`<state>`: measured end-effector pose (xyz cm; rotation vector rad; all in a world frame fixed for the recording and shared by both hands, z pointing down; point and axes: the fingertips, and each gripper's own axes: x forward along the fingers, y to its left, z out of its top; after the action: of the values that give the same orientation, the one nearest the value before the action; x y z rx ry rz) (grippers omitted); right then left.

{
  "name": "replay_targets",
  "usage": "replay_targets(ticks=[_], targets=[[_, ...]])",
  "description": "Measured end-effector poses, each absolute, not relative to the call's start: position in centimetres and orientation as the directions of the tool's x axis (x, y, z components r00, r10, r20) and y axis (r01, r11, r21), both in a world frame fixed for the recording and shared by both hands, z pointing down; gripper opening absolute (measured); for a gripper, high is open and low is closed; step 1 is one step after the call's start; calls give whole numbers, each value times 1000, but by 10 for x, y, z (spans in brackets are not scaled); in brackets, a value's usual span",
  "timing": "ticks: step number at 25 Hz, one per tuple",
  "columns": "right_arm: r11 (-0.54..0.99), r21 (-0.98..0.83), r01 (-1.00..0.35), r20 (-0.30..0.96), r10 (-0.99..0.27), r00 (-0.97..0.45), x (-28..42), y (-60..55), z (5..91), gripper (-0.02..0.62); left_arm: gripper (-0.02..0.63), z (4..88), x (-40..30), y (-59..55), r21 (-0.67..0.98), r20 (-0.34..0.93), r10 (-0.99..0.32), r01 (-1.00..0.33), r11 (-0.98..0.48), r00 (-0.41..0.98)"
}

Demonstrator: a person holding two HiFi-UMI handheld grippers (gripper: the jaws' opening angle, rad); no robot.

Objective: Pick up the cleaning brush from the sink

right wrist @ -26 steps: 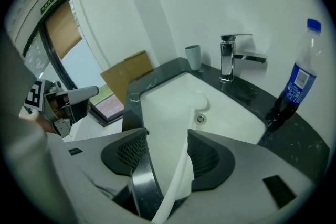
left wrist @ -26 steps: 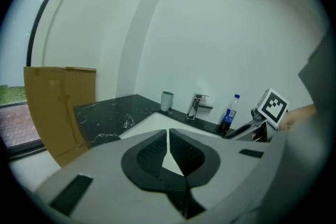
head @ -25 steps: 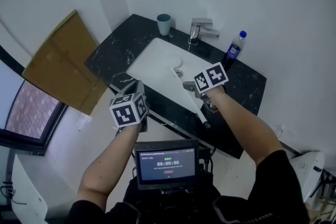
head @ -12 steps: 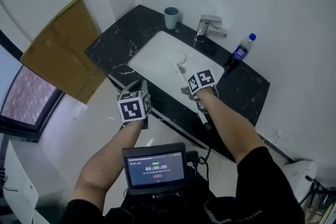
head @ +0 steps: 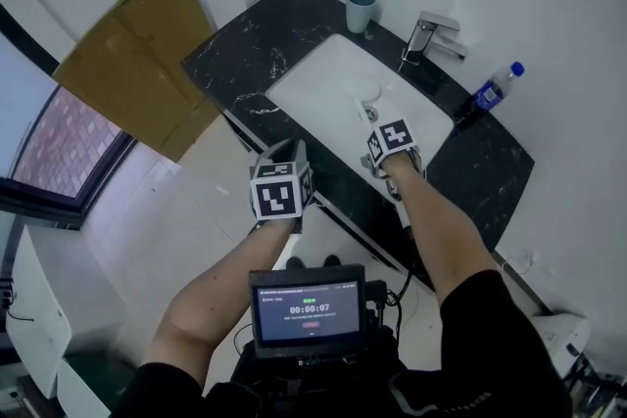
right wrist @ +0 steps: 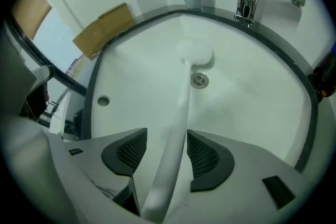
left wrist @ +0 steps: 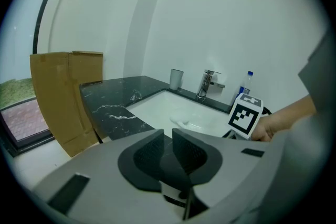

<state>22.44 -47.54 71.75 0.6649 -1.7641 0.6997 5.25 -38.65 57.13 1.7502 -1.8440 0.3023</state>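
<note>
The white cleaning brush lies in the white sink, its round head just beyond the drain. Its long handle runs back between the jaws of my right gripper, which is open, with a gap showing on the left side of the handle. In the head view the right gripper reaches over the sink's front rim. My left gripper hovers in front of the counter, left of the sink; its pads stand nearly together with nothing between them.
A black marble counter surrounds the sink. At the back stand a grey cup, a chrome faucet and a blue-capped bottle. Cardboard leans against the wall on the left. A small screen hangs at my chest.
The right gripper has pushed forward over the sink's rim, along the brush handle. The head camera has shifted, so the sink sits further right. The left gripper stays in front of the counter.
</note>
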Motion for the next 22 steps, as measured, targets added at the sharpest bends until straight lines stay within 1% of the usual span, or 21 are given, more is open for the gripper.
replay_targets(ticks=[1, 2, 3, 9, 12, 17, 22], targets=[[668, -121, -734, 962, -102, -252, 225, -478, 721, 206, 58, 572, 51, -387, 217, 543, -839, -969, 114, 22], [659, -110, -744, 965, -110, -240, 226, -481, 723, 135, 58, 573, 50, -387, 214, 543, -839, -970, 113, 22], [648, -108, -754, 964, -115, -238, 226, -485, 724, 87, 58, 574, 48, -388, 212, 543, -840, -971, 112, 21], [620, -110, -777, 968, -112, -226, 225, -489, 728, 75, 58, 588, 46, -387, 215, 570, -821, -970, 111, 33], [588, -134, -797, 960, -121, -251, 223, -491, 727, 59, 58, 588, 48, -389, 225, 567, -823, -968, 111, 38], [550, -148, -822, 956, -134, -262, 226, -489, 725, 55, 58, 585, 54, -389, 251, 563, -825, -961, 120, 44], [544, -165, -822, 951, -134, -280, 223, -488, 723, 55, 57, 581, 48, -389, 212, 560, -828, -970, 122, 18]])
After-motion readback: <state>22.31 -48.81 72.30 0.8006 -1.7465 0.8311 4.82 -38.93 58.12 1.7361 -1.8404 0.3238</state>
